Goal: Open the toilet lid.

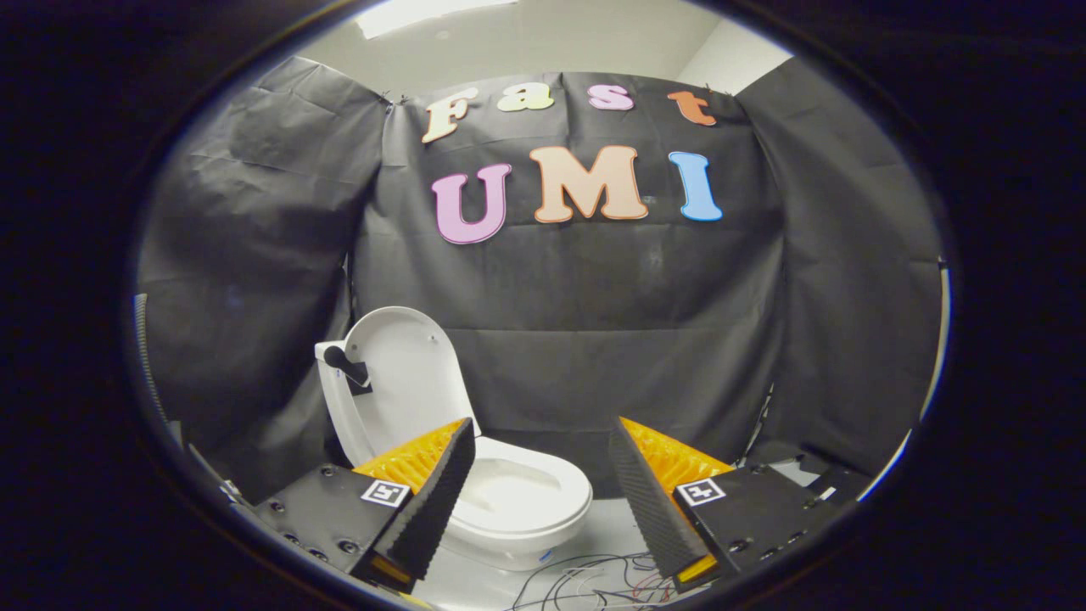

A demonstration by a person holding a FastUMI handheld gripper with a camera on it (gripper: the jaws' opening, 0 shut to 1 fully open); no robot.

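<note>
Gripper view: black cloth wall hangs behind everything. In front of it stands the white toilet on a pale floor, its lid raised upright against the tank, bowl and seat exposed. The gripper is spread wide with nothing held; the toilet lies just beyond its left finger and between both fingers. Thin loose wires lie on the floor below.
</note>
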